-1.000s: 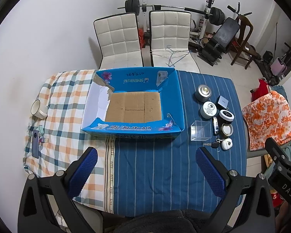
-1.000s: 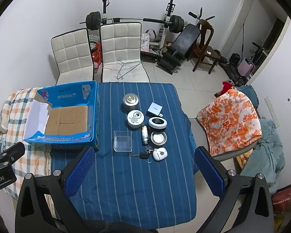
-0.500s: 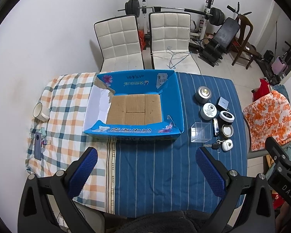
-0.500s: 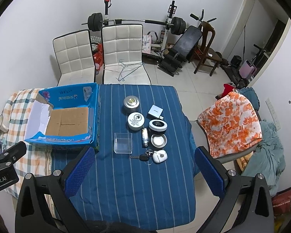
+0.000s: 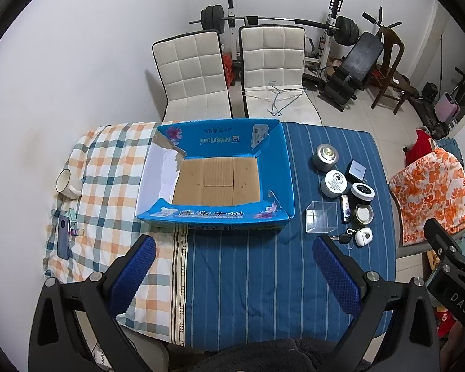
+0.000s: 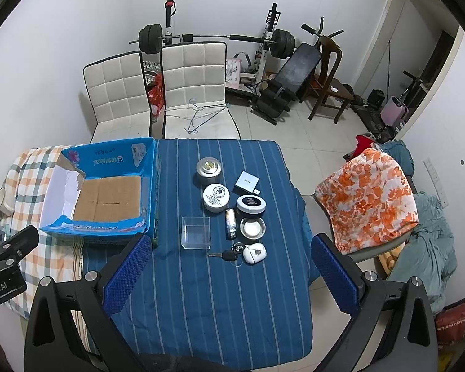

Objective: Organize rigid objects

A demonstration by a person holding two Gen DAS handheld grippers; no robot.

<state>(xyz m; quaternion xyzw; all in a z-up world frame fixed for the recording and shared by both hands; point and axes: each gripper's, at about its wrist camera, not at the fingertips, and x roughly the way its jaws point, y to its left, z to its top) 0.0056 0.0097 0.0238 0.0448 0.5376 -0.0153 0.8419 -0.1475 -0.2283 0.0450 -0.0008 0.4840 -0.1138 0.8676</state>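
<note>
Both tools were seen held high above the counter (image 6: 220,294), and nothing had yet been grasped. The left tool (image 5: 232,263) was spread wide and empty; the right tool (image 6: 229,266) was likewise spread wide and empty. The open blue cardboard box (image 5: 276,173), empty down to its brown floor, lay at about ten o'clock from the right tool. The rigid things were clustered at twelve o'clock: a clear square plastic box (image 6: 196,232), a silver round tin (image 6: 209,167), a white-lidded round tin (image 6: 216,197), a black-lidded jar (image 6: 251,204), a small white square box (image 6: 247,182), a slim lighter (image 6: 230,223), a black key with white fob (image 6: 243,253). Because these were packed so closely, a neighbour could probably be knocked during descent, and the smooth clear box might slip from the pads.
</note>
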